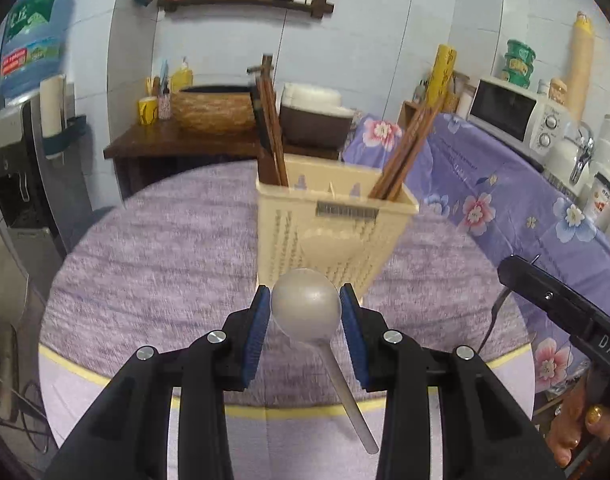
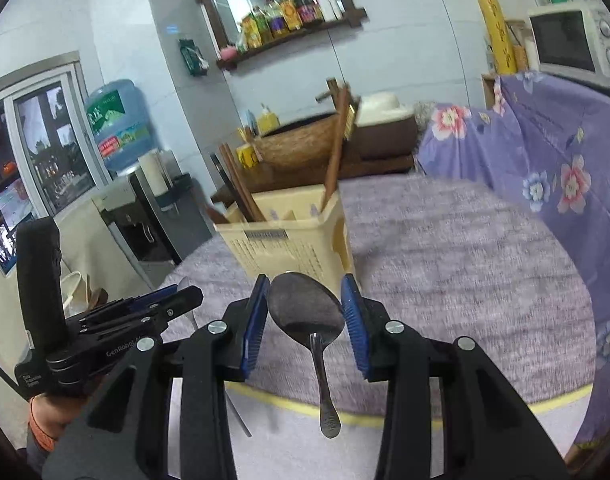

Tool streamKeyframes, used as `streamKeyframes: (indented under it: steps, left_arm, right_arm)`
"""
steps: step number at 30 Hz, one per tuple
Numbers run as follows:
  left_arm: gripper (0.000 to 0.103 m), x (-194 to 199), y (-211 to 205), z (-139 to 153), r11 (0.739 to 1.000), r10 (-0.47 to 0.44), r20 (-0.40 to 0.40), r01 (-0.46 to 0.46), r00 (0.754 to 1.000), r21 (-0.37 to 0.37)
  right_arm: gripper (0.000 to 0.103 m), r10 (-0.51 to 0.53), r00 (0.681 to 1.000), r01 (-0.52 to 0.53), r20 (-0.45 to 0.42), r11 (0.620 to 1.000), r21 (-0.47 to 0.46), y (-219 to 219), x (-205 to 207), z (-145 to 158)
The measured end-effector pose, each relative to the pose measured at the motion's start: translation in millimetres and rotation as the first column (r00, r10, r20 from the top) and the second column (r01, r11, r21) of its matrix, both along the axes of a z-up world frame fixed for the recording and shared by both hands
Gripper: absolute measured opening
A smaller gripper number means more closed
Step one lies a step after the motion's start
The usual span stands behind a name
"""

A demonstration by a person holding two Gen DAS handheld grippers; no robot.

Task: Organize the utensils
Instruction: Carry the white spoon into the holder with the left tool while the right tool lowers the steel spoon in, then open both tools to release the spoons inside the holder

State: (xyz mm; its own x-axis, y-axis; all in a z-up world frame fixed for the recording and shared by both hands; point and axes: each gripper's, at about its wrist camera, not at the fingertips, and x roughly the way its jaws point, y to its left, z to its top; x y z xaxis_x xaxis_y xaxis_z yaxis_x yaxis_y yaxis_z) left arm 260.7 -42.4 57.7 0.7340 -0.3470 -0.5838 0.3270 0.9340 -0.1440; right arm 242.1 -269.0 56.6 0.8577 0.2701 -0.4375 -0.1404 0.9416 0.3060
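Note:
A cream plastic utensil holder (image 1: pixel 333 228) stands on the round table, with brown chopsticks (image 1: pixel 271 128) in its left and right compartments. My left gripper (image 1: pixel 306 308) is shut on a silver spoon (image 1: pixel 306 306) by its bowl, handle hanging toward the camera, just in front of the holder. My right gripper (image 2: pixel 306 300) is shut on a dark metal spoon (image 2: pixel 305 308) by its bowl, handle hanging down, in front of the holder (image 2: pixel 289 236). The left gripper also shows in the right wrist view (image 2: pixel 173 296), and the right one in the left wrist view (image 1: pixel 553 300).
The round table (image 1: pixel 153 272) has a purple-grey cloth and a yellow rim. A floral purple cloth (image 1: pixel 505 200) covers a counter at the right with a microwave (image 1: pixel 517 112). A dark wooden side table (image 1: pixel 177 140) with a basket stands behind. A water dispenser (image 1: pixel 29 80) is at the left.

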Motion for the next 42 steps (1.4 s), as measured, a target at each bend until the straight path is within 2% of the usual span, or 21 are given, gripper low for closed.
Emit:
streamKeyframes:
  steps: [4,6,8,9,12,16,19,25,29,34,35,36,38,42]
  left_arm:
    - [0.036,17,5,48,0.999,0.035,0.114,-0.03,0.993,-0.038]
    - [0.036,28,4,78,0.997,0.074,0.203,-0.067,0.976,-0.041]
    - [0.036,45,1,103,0.994,0.104,0.26,-0.093,0.96,-0.054]
    - [0.036,53,-1,112,0.991,0.129,0.286,-0.111,0.949,-0.081]
    - [0.036,76,-11,127,0.982,0.19,0.343,-0.177,0.92,-0.069]
    - [0.036,94,-27,108,0.976,0.208,0.367,-0.217,0.907,-0.019]
    - [0.036,97,-35,86,0.977,0.191,0.364,-0.212,0.912,0.019]
    - [0.036,94,-38,52,0.981,0.158,0.332,-0.187,0.93,0.057]
    - [0.036,97,-36,34,0.987,0.115,0.275,-0.142,0.955,0.079]
    - [0.037,101,-27,23,0.989,0.117,0.213,-0.133,0.97,0.063]
    - [0.039,100,-22,25,0.99,0.123,0.209,-0.136,0.97,0.048]
    - [0.045,99,-18,26,0.99,0.128,0.207,-0.138,0.97,0.035]
    - [0.055,92,-11,30,0.99,0.135,0.211,-0.139,0.968,0.008]
    - [0.074,67,2,33,0.99,0.137,0.25,-0.138,0.959,-0.014]
  right_arm:
    - [0.038,0.011,0.995,-0.014,0.099,0.999,0.028,6,22,41]
    - [0.038,0.007,0.987,-0.013,0.16,0.999,0.033,11,39,69]
    - [0.038,-0.025,0.975,0.02,0.221,1.0,0.021,18,54,92]
    - [0.038,-0.034,0.969,0.031,0.246,0.999,0.018,21,63,102]
    - [0.038,-0.07,0.957,0.074,0.282,0.997,-0.004,28,86,117]
    - [0.038,-0.098,0.965,0.1,0.242,0.995,0.005,31,111,97]
    - [0.038,-0.114,0.968,0.122,0.223,0.992,-0.022,33,114,75]
    - [0.038,-0.113,0.979,0.125,0.172,0.99,-0.064,34,110,35]
    - [0.038,-0.108,0.986,0.119,0.127,0.989,-0.083,35,111,12]
    - [0.038,-0.105,0.99,0.113,0.091,0.99,-0.09,33,109,-8]
    - [0.042,-0.106,0.99,0.115,0.096,0.989,-0.088,32,107,-10]
    - [0.05,-0.105,0.99,0.113,0.097,0.99,-0.087,32,105,-10]
    - [0.055,-0.107,0.989,0.116,0.1,0.99,-0.085,30,102,-11]
    - [0.056,-0.113,0.988,0.122,0.11,0.989,-0.081,26,85,-8]
